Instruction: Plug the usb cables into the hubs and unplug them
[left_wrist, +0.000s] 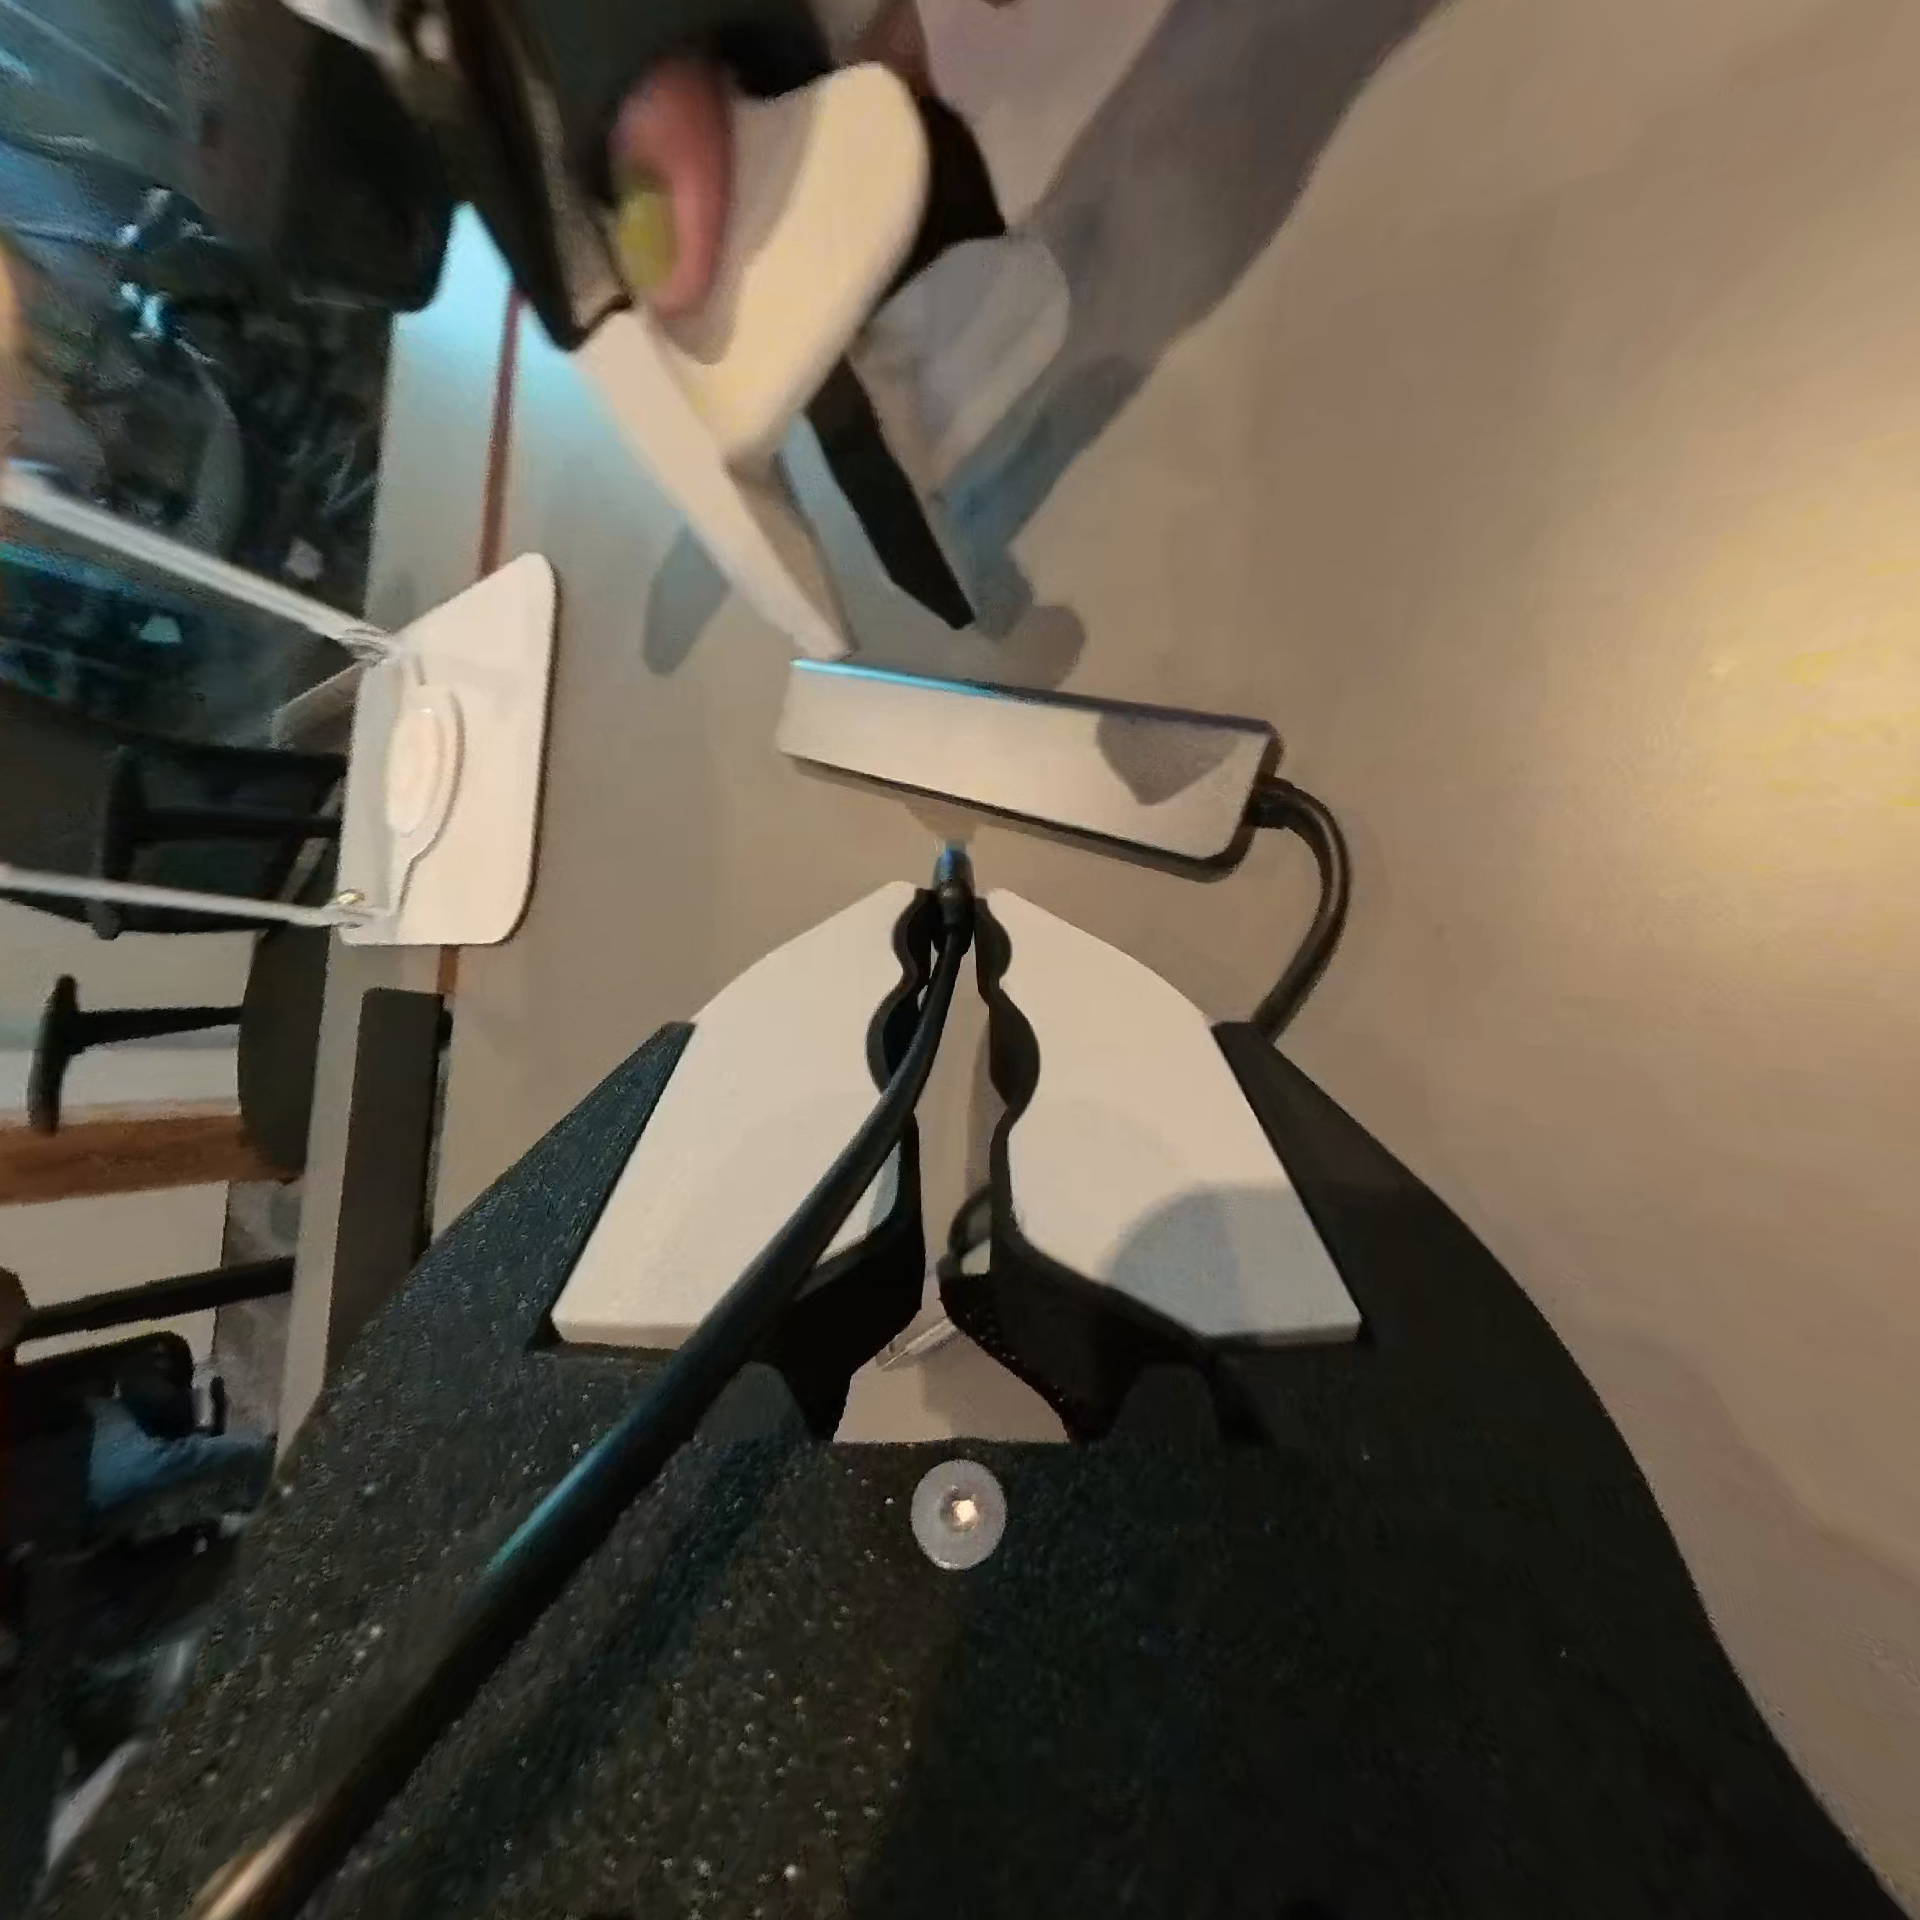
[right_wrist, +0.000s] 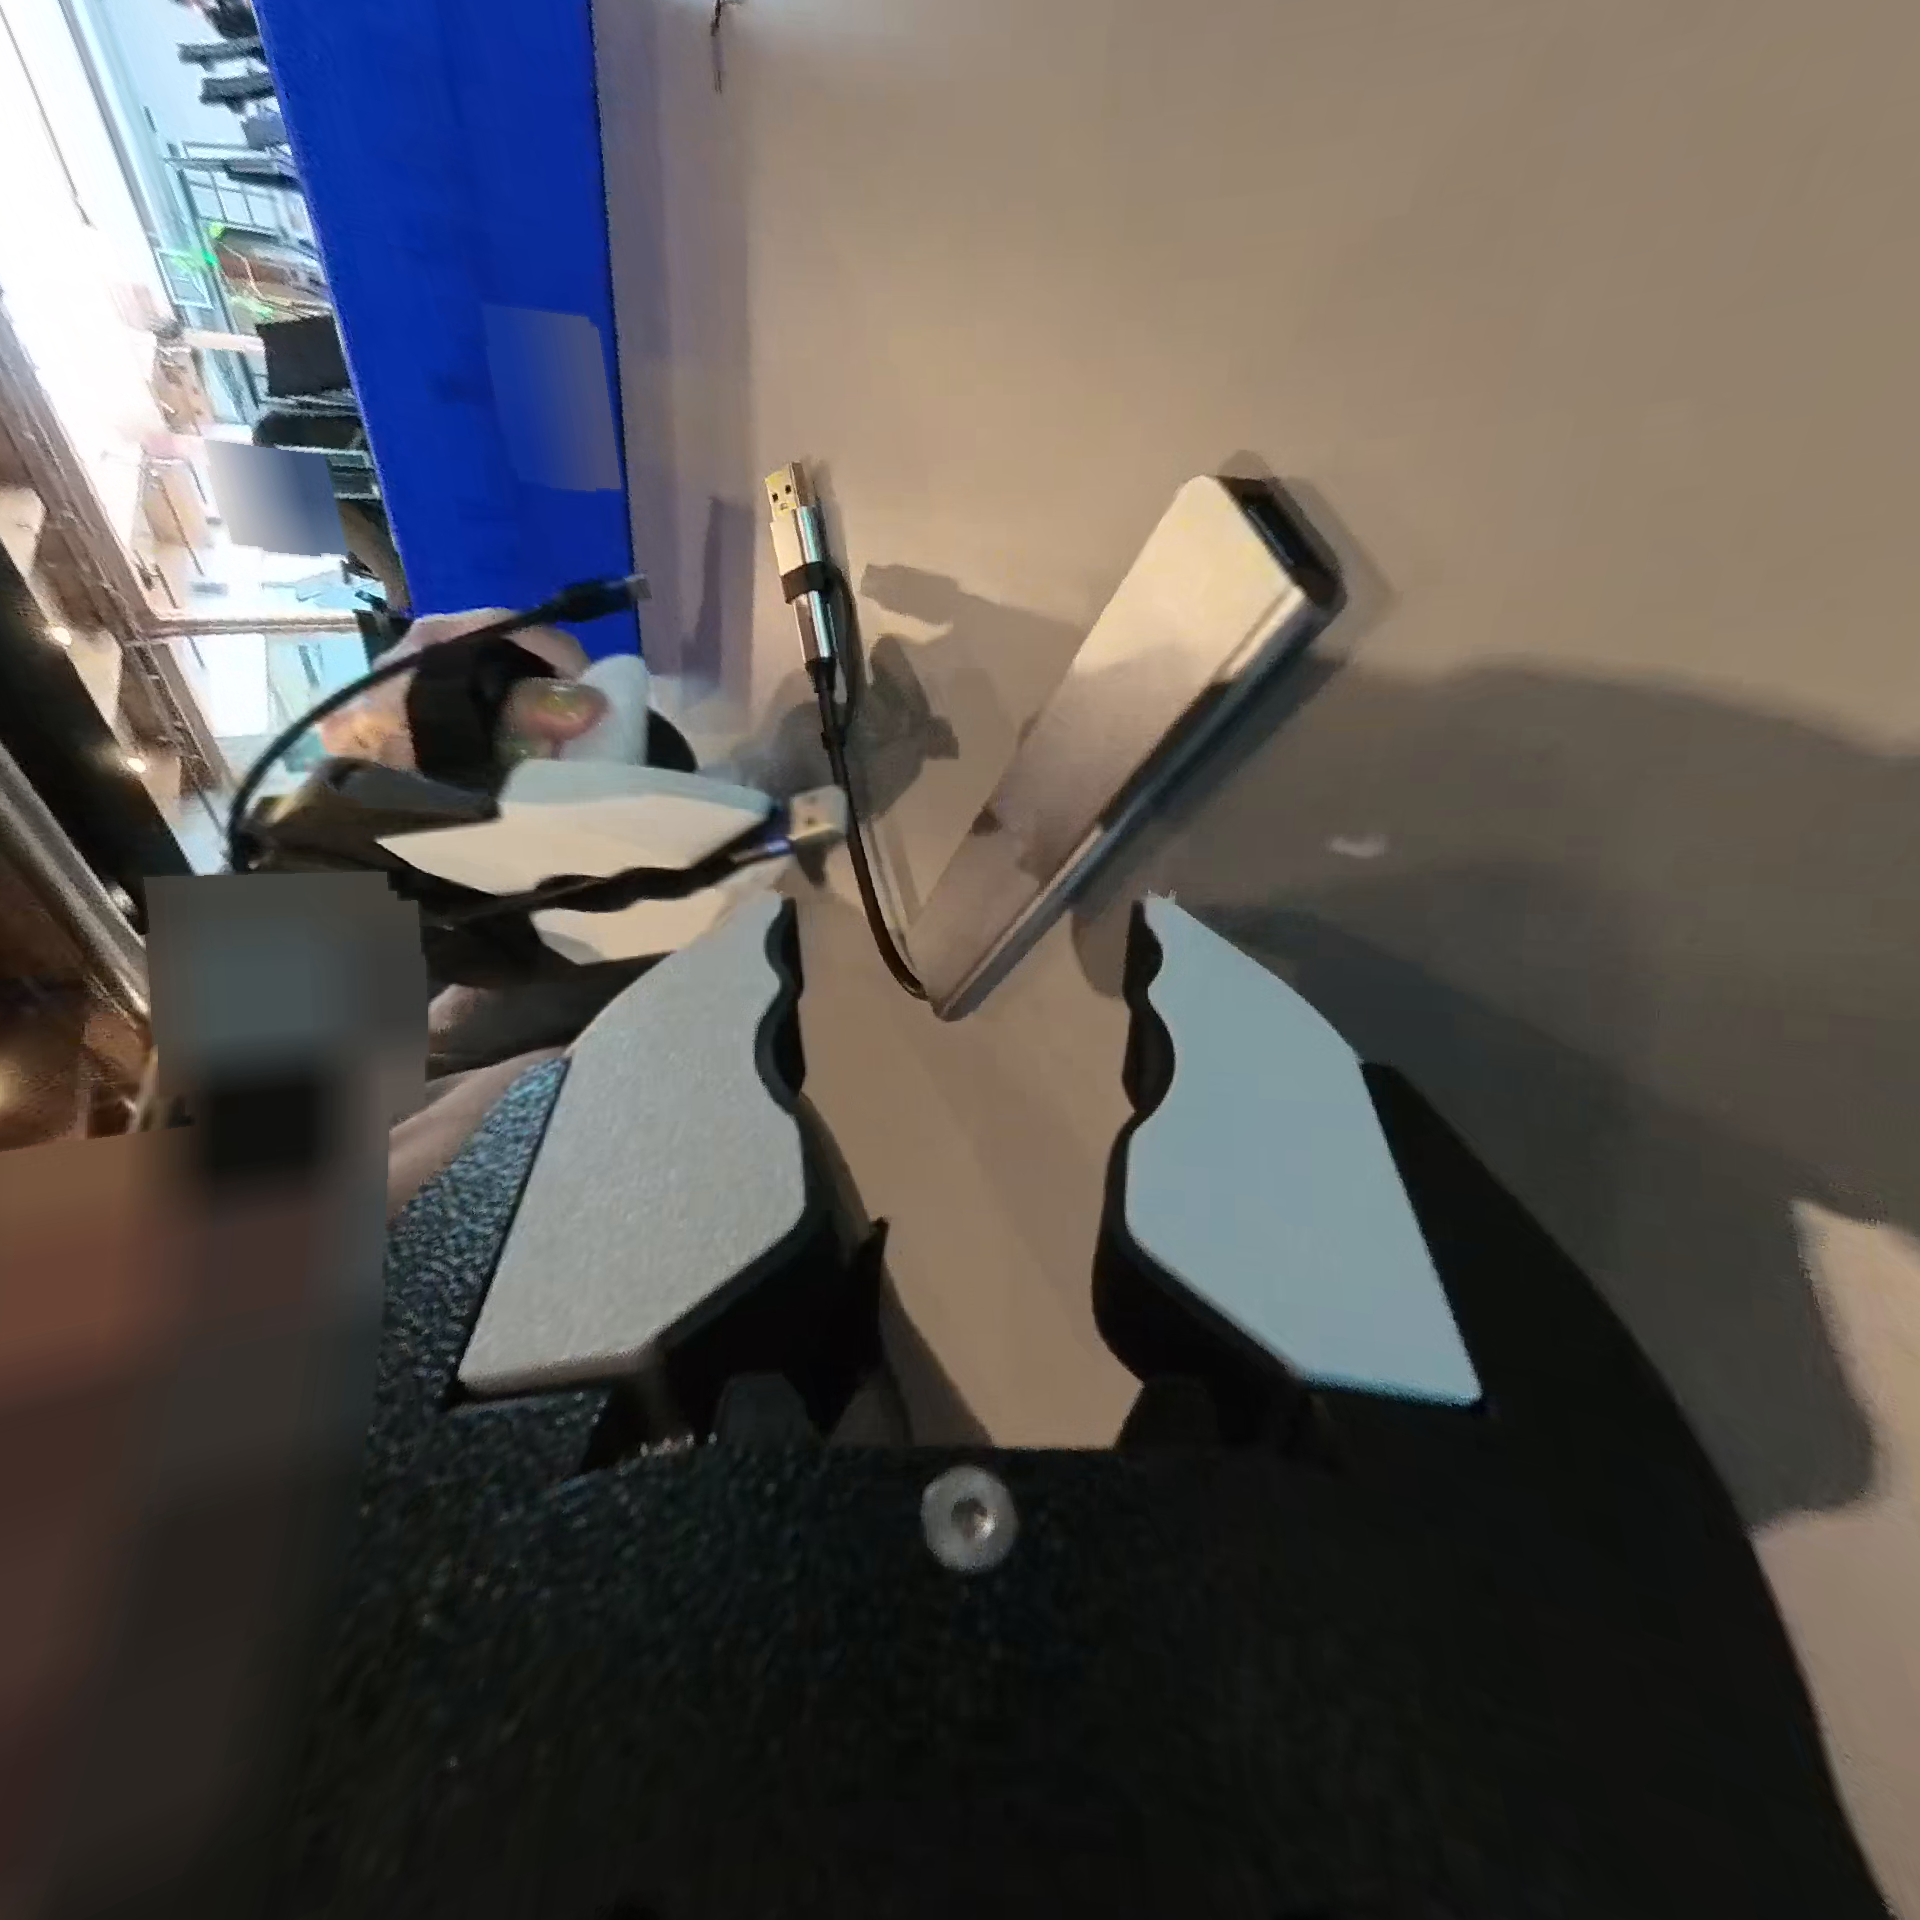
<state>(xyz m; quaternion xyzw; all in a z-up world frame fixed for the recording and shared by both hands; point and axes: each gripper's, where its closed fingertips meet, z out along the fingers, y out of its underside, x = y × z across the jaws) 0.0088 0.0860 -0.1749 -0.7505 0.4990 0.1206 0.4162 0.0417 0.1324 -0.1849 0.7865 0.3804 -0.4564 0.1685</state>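
A silver USB hub (left_wrist: 1023, 769) lies on the beige table; it also shows in the right wrist view (right_wrist: 1143, 727). My left gripper (left_wrist: 951, 904) is shut on a black USB cable (left_wrist: 810, 1226), and the cable's silver plug (left_wrist: 951, 862) meets the hub's long side; I cannot tell how deep it sits. My right gripper (right_wrist: 966, 925) is open and empty, a little short of the hub's near end. It shows in the left wrist view (left_wrist: 894, 629) just beyond the hub. The left gripper (right_wrist: 769, 821) and its plug (right_wrist: 816, 816) show left of the hub.
The hub's own black lead (left_wrist: 1320, 894) curls off one end and finishes in a loose silver plug (right_wrist: 805, 561) on the table. A white mounting plate (left_wrist: 457, 748) sits at the table's left edge. A blue panel (right_wrist: 457, 260) stands beyond the table. The grippers' ends are close to 7 centimeters from one another. My right gripper's tips are some 30 centimeters from the white mounting plate (left_wrist: 457, 748).
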